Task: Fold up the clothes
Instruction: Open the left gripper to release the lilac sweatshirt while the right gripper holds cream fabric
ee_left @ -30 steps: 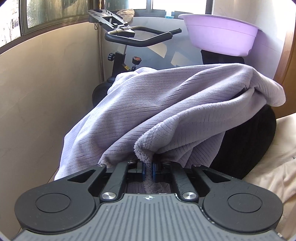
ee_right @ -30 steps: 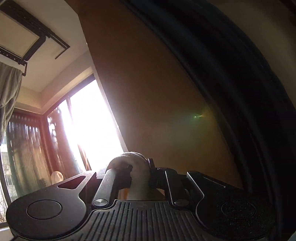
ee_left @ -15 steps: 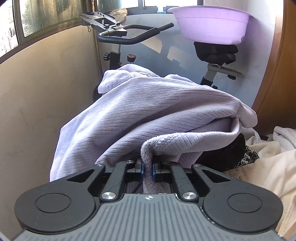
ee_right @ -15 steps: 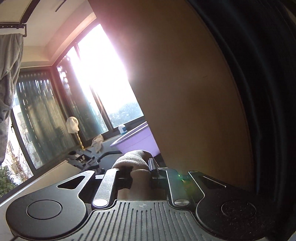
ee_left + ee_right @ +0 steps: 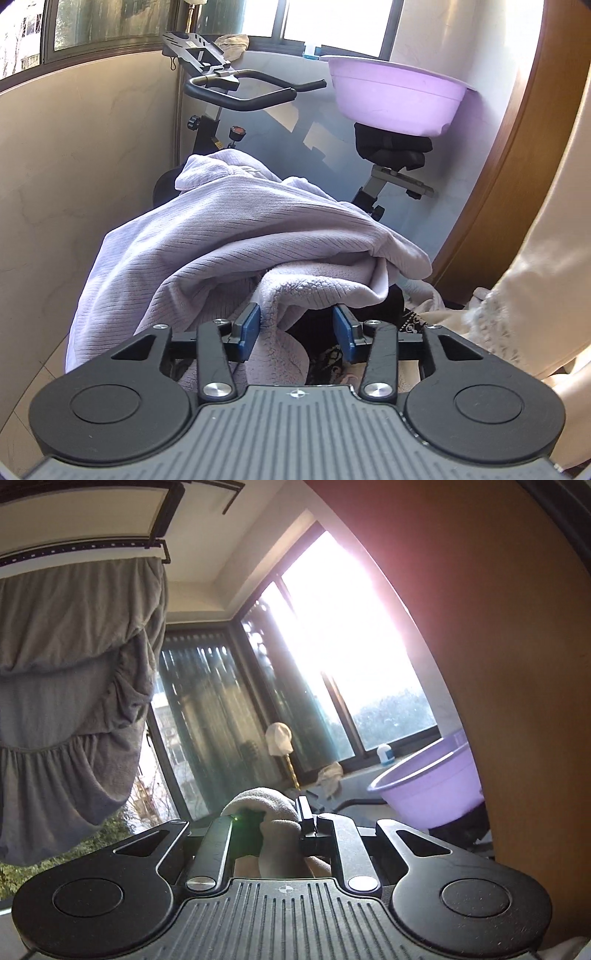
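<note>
My left tongs [image 5: 296,329] spread open around a fold of ribbed lilac fleece garment [image 5: 236,254] heaped mid-frame, my right tongs [image 5: 266,821] clamped on its pale bunched edge [image 5: 266,805], purple plastic basin [image 5: 395,98] upper right.

The left gripper [image 5: 296,329], clamped on a fleecy fold of the lavender garment [image 5: 236,247] half a second ago, now stands with its blue pads [image 5: 248,328] spread apart; the fold lies loose between them, against the left pad only. The garment sits lower than before, so the exercise bike [image 5: 236,92] seat post and the purple basin [image 5: 397,98] show in full above it. The right gripper [image 5: 275,825] has tilted down from the brown panel [image 5: 517,664] and ceiling towards the window [image 5: 351,646], bringing a hanging grey cloth [image 5: 74,686] into its view, and its jaws sit a little wider around the pale fabric [image 5: 271,814].
</note>
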